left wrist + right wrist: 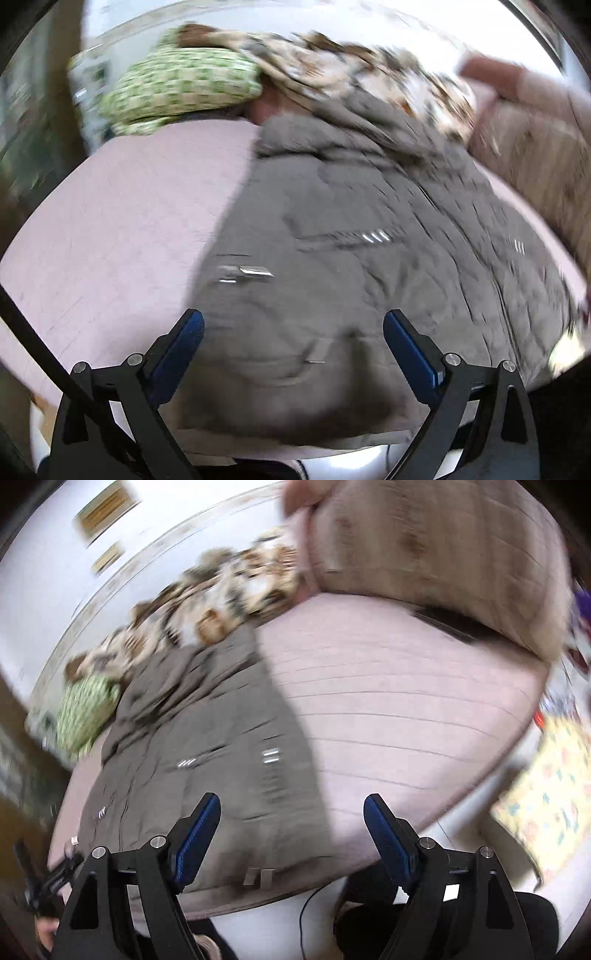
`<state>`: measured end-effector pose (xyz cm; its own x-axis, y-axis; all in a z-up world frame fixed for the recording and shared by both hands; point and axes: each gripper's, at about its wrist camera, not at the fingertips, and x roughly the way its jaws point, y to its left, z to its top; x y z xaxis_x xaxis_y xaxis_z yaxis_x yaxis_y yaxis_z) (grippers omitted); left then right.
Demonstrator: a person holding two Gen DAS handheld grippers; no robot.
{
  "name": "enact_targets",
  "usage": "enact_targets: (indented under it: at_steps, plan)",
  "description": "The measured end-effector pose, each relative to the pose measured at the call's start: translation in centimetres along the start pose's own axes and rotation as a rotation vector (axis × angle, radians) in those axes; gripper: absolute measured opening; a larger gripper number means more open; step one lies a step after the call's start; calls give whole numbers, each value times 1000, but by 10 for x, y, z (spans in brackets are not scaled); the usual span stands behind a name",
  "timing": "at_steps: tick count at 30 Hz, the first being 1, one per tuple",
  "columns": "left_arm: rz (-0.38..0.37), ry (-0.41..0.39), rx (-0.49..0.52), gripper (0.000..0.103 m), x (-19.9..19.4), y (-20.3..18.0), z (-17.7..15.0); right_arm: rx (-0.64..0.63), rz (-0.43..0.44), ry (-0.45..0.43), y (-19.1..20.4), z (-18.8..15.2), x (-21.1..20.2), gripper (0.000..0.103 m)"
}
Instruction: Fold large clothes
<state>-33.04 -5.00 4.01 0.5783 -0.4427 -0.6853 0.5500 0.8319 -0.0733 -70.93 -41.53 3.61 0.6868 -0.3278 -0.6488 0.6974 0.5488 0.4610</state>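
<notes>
Grey quilted fabric fills the centre of both views: we see the padded jacket (369, 229) spread flat on the pale pink bed cover (110, 229), its collar end toward the top of the frame and its hem along the near edge of the bed at the bottom. In the left wrist view, the left gripper (293, 332) hangs above the hem with its blue pads wide apart and nothing between them. Bare pink cover lies open on the left side of that frame, up to the jacket's left edge. In the right wrist view, the right gripper (291, 812) is likewise spread wide and empty, over the jacket's right edge near the hem; the left pad sits over grey fabric, the right pad over pink cover. Open pink surface extends from the centre to the right of that frame. Above the jacket we find a green checked pillow (177, 88) at upper left, a brown-and-white patterned blanket (351, 70) at top centre, and a beige quilted cushion (443, 546) at upper right. Both views are blurred.
</notes>
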Motion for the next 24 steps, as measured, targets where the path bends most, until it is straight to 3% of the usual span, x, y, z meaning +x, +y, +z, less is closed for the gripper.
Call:
enact_targets:
  at_steps: [4,8,10,12,14,20,23,24]
  plan:
    - [-18,13,-219,98,-1,50,2,224,112,57,-39,4,13,84]
    - [-48,76,-328,87,13,73,-6,256,155,103,-34,5,34,83]
    - [-51,84,-341,87,14,76,-8,238,163,114,-25,6,47,76]
    - [-58,91,-354,86,17,79,-9,199,153,131,-15,6,62,61]
    - [-67,99,-378,85,20,83,-13,163,128,152,-8,4,73,56]
    - [-64,101,-349,85,22,76,-17,184,126,171,-9,4,91,58]
    - [-75,109,-313,85,21,62,-21,128,137,187,0,0,91,58]
    - [-81,111,-297,79,21,57,-22,113,161,196,3,-3,90,56]
